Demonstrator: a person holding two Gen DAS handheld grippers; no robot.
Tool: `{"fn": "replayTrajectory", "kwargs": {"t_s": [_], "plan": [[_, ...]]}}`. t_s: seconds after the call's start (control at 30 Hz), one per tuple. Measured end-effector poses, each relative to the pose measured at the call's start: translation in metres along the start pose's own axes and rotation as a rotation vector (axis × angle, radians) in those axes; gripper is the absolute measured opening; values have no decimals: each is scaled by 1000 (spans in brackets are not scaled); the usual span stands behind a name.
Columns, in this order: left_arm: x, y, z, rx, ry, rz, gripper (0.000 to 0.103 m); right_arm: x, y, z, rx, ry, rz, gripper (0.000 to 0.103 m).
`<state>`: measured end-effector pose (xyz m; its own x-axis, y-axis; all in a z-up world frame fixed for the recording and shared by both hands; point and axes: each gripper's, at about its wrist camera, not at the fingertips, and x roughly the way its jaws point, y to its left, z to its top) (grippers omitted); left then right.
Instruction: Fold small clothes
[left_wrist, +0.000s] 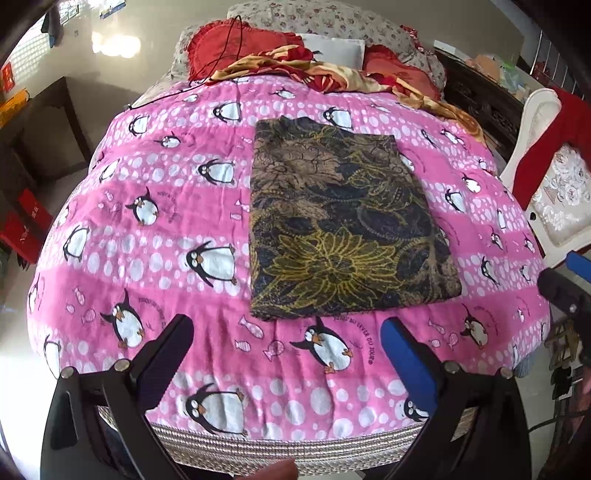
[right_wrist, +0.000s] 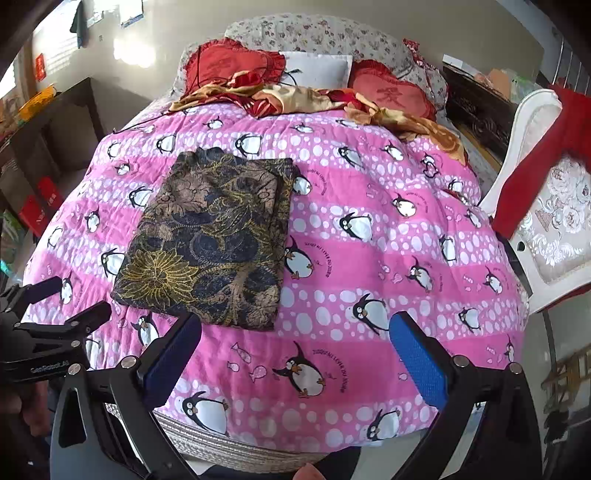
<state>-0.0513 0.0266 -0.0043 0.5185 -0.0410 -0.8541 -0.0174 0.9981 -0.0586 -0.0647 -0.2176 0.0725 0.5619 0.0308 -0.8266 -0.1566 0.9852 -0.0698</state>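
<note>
Left claw (right_wrist: 55, 299) marked "GenRobot.AI", spread; folded garment (right_wrist: 214, 240) on penguin blanket (right_wrist: 369, 184)

The folded garment (left_wrist: 347, 225) lies on the blanket (left_wrist: 155, 184), pillows (left_wrist: 236, 48) behind it.

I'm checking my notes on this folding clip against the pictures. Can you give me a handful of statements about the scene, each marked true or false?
1. The dark patterned garment lies flat on the pink penguin blanket. True.
2. The left gripper is clamped on the garment. False: its jaws stand wide open, short of the garment's near edge.
3. The right gripper is open and holds nothing. True.
4. The garment is crumpled in a heap. False: it is a neat rectangle.
5. Red cushions sit at the far end of the bed. True.
6. The blanket has a cat pattern. False: it shows penguins and white dots.
</note>
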Motion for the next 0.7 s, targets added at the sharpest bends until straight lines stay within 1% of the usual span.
{"fn": "replayTrajectory", "kwargs": {"t_s": [0.27, 0.37, 0.47, 0.6, 0.7], "plan": [[-4, -18, -4, 9, 14, 9, 103, -22, -7, -16, 15, -48, 19, 103], [-6, -28, -5, 34, 14, 13, 103, -28, -9, -21, 32, -70, 38, 103], [-4, -38, -4, 56, 21, 13, 103, -27, -10, -25, 43, -70, 63, 103], [0, -45, -4, 63, 15, -16, 103, -20, -12, -25, 35, -64, 82, 103], [7, -44, -1, 61, 21, 11, 103, -10, -15, -22, 45, -54, 92, 103]]}}
